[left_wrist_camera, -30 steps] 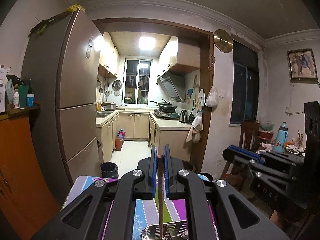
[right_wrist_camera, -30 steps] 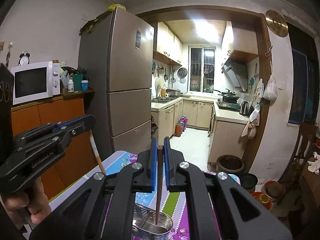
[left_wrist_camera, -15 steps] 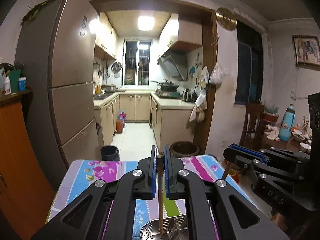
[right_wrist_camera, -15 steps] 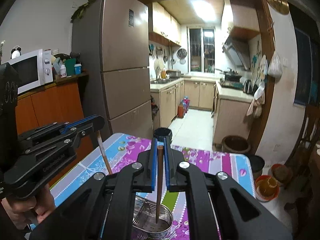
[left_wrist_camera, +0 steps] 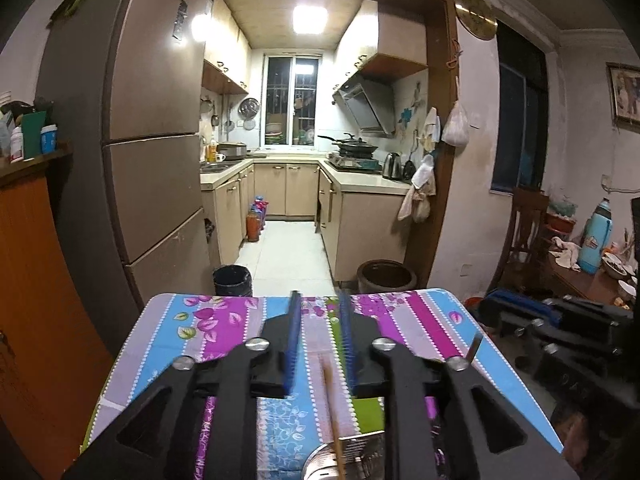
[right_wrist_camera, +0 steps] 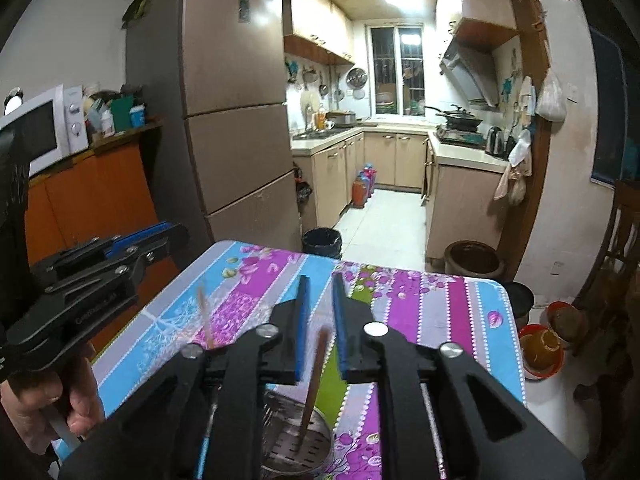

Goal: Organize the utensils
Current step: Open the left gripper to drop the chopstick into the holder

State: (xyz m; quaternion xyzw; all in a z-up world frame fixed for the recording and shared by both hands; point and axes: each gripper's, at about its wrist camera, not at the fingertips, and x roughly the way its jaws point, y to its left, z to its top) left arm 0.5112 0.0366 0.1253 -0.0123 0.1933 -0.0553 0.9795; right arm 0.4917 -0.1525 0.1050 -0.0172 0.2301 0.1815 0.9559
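Left wrist view. Your left gripper (left_wrist_camera: 319,312) stands with its blue-padded jaws parted; they have just been opening. A pale wooden chopstick (left_wrist_camera: 333,408) stands in the gap between them, nearer the right-hand jaw, blurred, with neither pad pressing on it. Its lower end drops into the perforated metal utensil holder (left_wrist_camera: 352,456), which sits directly below the jaws at the bottom edge of the view. Beyond the jaw tips lies the table with the striped floral tablecloth (left_wrist_camera: 224,320). Well to the right of the jaws, your right gripper (left_wrist_camera: 532,312) shows as a dark body with a blue pad; its jaw gap cannot be read from here.

Right wrist view. Your right gripper (right_wrist_camera: 319,300) likewise has its jaws parted, having just been opening. A darker brown chopstick (right_wrist_camera: 314,376) leans in the gap, blurred, free of both pads, with its tip inside the utensil holder (right_wrist_camera: 288,448) just beneath the jaws. To the left of the jaws, your left gripper (right_wrist_camera: 132,240) is held in your hand (right_wrist_camera: 44,408), and the pale chopstick (right_wrist_camera: 206,320) shows blurred beside it, slanting down behind the left-hand jaw's linkage.
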